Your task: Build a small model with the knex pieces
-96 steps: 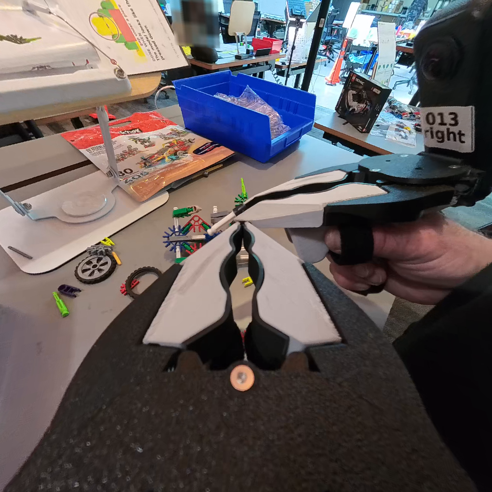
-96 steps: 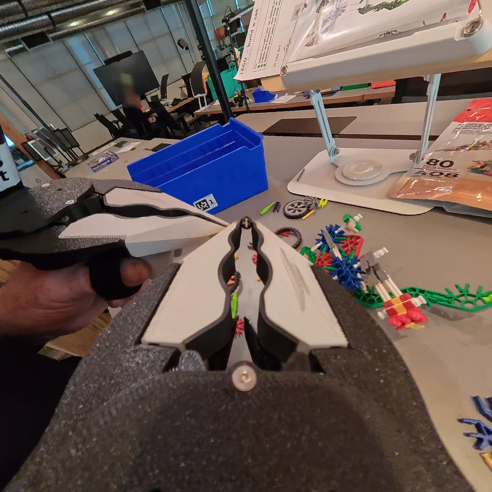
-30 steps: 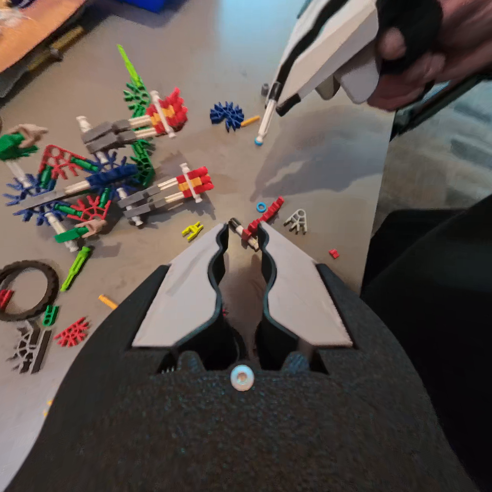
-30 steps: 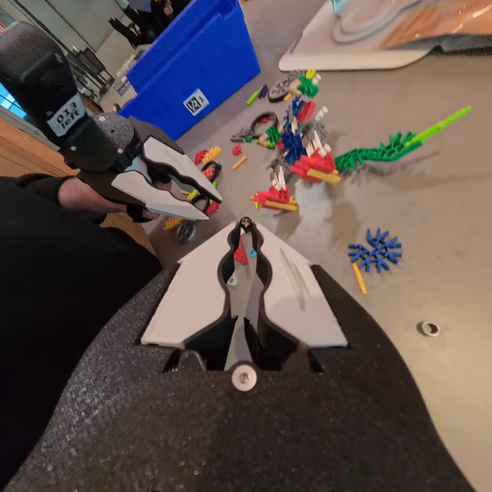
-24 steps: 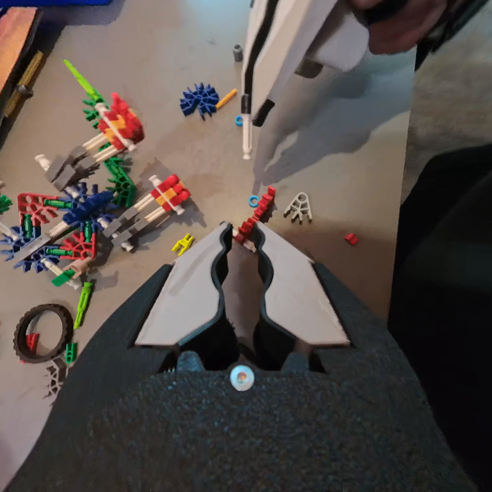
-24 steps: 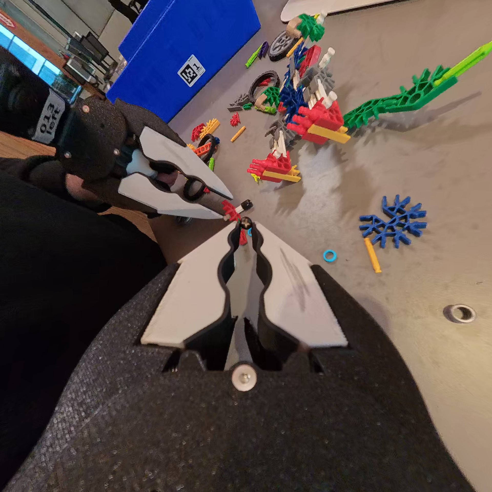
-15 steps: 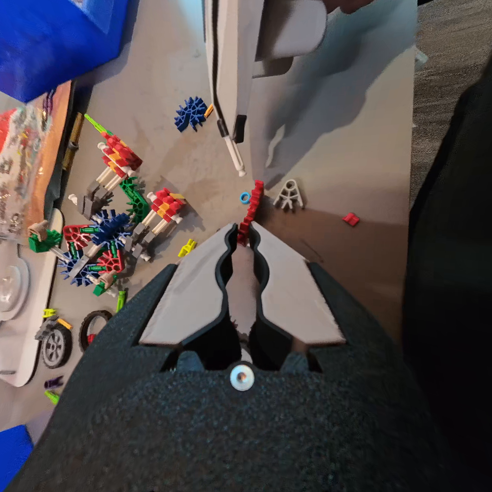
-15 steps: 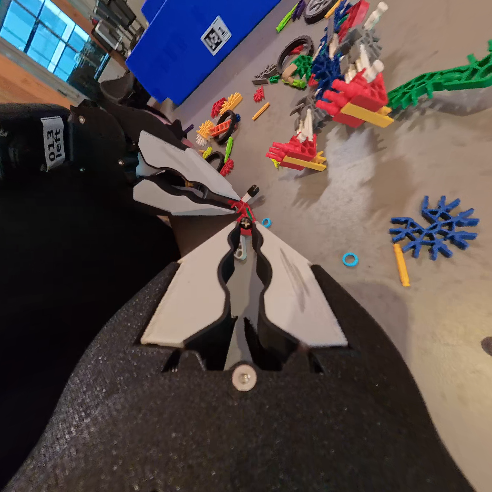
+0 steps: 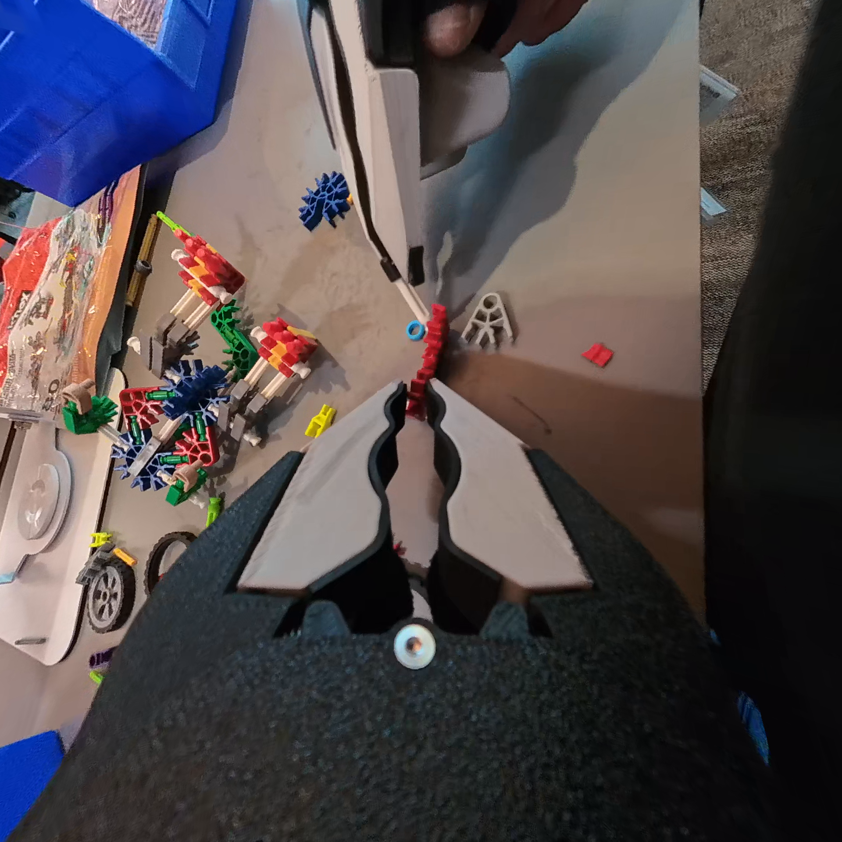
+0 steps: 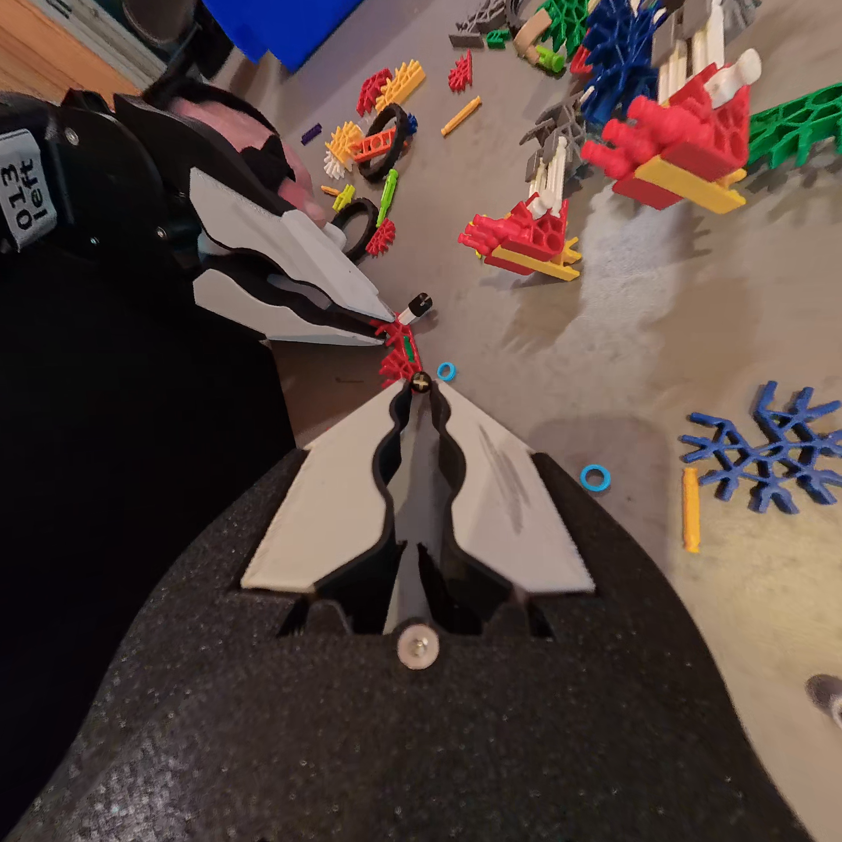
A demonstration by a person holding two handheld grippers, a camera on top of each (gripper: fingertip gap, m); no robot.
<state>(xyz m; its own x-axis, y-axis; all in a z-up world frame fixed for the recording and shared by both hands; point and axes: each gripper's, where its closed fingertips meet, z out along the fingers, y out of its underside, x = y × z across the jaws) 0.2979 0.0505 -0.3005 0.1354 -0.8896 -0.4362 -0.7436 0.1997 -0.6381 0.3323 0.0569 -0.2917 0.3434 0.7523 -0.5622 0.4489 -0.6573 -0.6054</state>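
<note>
My left gripper [image 9: 417,401] is shut on a red toothed connector [image 9: 428,360] and holds it just above the grey table [image 9: 569,410]. My right gripper [image 9: 403,273] comes in from above, shut on a thin white rod [image 9: 412,300] whose free end touches the connector's far end. In the right wrist view my right gripper [image 10: 419,387] shows the rod end-on as a dark round end [image 10: 420,382] against the red connector [image 10: 398,351]. The left gripper [image 10: 380,328] grips that connector from the left. A short white rod with a black cap [image 10: 417,307] sticks out of the connector.
Light blue rings [image 10: 445,371] [image 10: 594,477], a grey connector [image 9: 488,321], a blue snowflake piece [image 10: 770,451] and a yellow rod [image 10: 690,510] lie close by. Built red-yellow assemblies [image 10: 528,241], tyres [image 10: 353,225], a blue bin [image 9: 91,91] and a white stand base [image 9: 36,501] lie farther off. The table edge [image 9: 699,319] runs at the right. There is about 5 cm between the tips of the two grippers.
Both grippers tipped down toward the table and closed in on each other. The rod's end, apart from the red connector half a second ago, now touches it.
</note>
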